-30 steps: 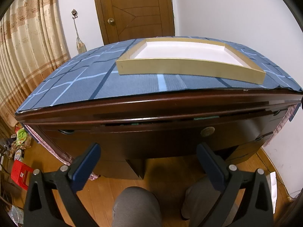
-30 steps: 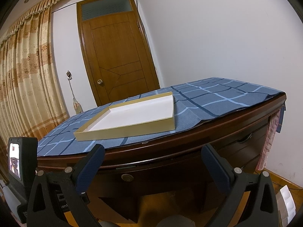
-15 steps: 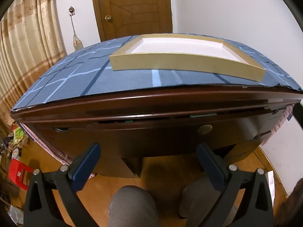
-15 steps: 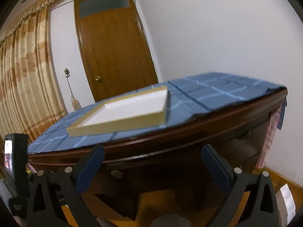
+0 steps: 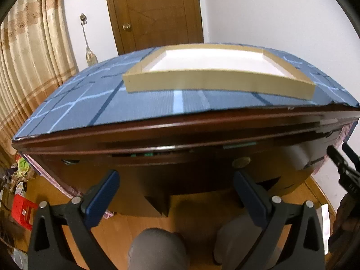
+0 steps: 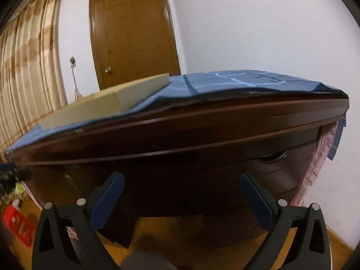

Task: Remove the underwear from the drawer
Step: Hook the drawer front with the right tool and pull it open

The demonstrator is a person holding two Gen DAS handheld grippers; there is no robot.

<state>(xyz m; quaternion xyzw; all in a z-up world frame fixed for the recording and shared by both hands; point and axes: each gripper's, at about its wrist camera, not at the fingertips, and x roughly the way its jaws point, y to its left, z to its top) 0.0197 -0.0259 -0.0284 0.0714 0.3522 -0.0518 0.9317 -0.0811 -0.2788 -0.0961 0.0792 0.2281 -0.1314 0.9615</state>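
Room: white plaster walls (image 6: pixel 258 27), brown panelled wooden door (image 5: pixel 155 11) with a brass knob (image 5: pixel 126 26), glazed transom above it in the right wrist view. Beige patterned curtains (image 5: pixel 29 51) hang full height along the left side. A tasselled tie-back (image 5: pixel 90 51) hangs from a wall hook between curtain and door. Dark wooden desk (image 5: pixel 180 132) carries a blue checked cloth (image 5: pixel 94 94). Floor is orange-brown wood boards (image 5: pixel 51 193). Red plastic stool (image 5: pixel 22 209) and small clutter low left, possibly toys; too blurred to tell. Lighting even, indoor.
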